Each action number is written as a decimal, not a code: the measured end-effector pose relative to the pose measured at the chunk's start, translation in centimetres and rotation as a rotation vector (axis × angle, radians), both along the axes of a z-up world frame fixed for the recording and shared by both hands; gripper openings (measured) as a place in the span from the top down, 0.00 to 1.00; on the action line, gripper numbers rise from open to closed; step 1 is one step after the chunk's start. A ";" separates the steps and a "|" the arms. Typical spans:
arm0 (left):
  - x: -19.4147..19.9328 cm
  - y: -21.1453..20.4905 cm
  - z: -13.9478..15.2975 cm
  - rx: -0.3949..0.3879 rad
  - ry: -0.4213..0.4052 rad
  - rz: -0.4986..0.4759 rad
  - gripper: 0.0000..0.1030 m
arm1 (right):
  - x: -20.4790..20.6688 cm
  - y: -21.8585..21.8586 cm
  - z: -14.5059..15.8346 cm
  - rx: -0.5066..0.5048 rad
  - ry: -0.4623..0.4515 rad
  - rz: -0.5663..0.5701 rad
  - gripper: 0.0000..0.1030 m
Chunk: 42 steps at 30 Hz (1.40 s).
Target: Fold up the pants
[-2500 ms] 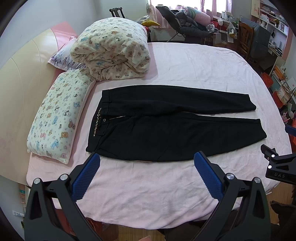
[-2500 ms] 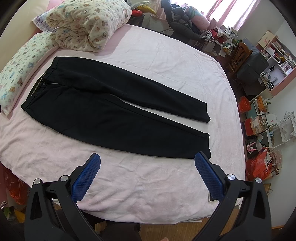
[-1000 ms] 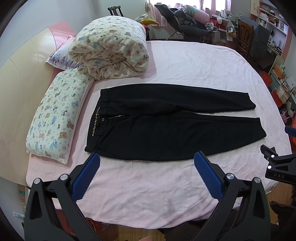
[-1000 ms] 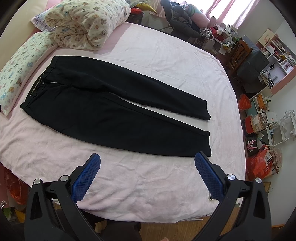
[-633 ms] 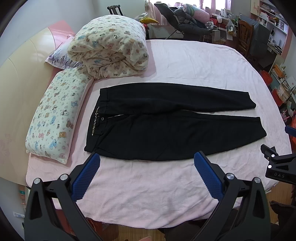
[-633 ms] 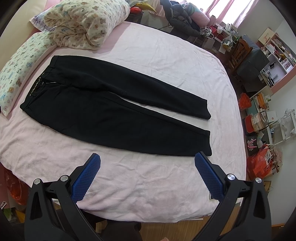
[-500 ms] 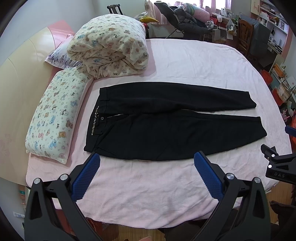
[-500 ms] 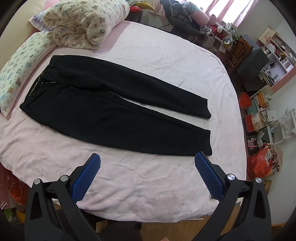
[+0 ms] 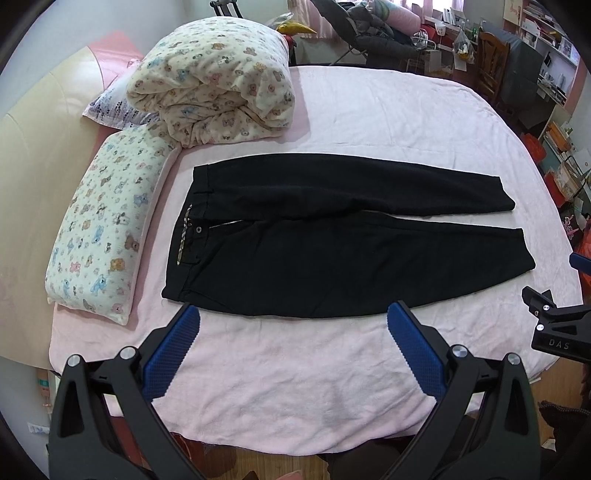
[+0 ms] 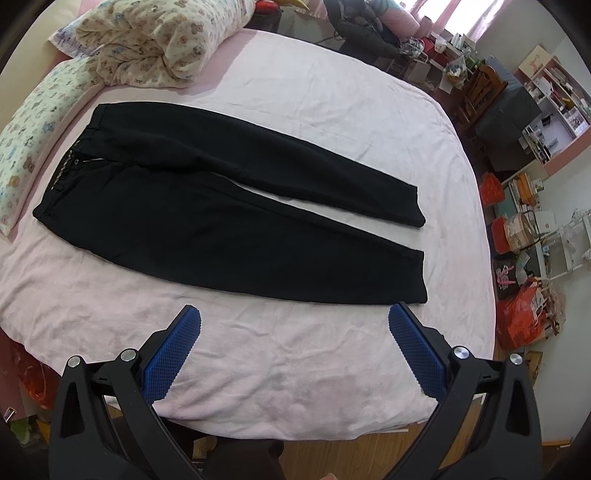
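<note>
bed [image 9: 369,110] – pink sheet, cream padded headboard [image 9: 33,177] at left | bedding – rolled teddy-print quilt [image 9: 218,92], matching pillow [image 9: 103,236] just beside it | floor [image 10: 351,454] – wood boards at near edge | far side – wooden chair [image 9: 491,70], dark cabinet, cluttered shelves [image 10: 546,107] | window [image 10: 469,18] – bright daylight, pink curtains | right floor – red bags [image 10: 517,317]

"DAS" on right gripper [image 9: 557,334]

Matt black cloth pants [image 9: 332,251]; fleecy pink bedsheet [image 9: 280,376].
</note>
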<state>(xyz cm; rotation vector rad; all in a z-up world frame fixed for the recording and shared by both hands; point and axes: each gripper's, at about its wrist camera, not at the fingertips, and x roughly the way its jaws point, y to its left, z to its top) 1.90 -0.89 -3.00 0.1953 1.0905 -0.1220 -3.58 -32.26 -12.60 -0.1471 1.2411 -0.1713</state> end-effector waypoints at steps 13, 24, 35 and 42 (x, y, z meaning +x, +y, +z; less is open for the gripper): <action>4.8 0.3 -3.1 -0.085 0.050 -0.031 0.02 | 2.3 -7.5 -4.0 0.334 0.206 -0.359 0.01; 6.3 -2.0 -9.9 -0.157 0.258 0.162 0.02 | 13.7 -25.0 -13.8 0.894 0.255 -0.797 0.01; 3.1 -1.6 -20.9 -0.131 0.553 0.257 0.02 | 26.3 -36.9 -23.4 0.827 0.281 -1.170 0.01; 1.4 -0.8 -24.6 -0.141 0.667 0.303 0.02 | 30.1 -39.8 -22.2 0.517 0.136 -1.076 0.01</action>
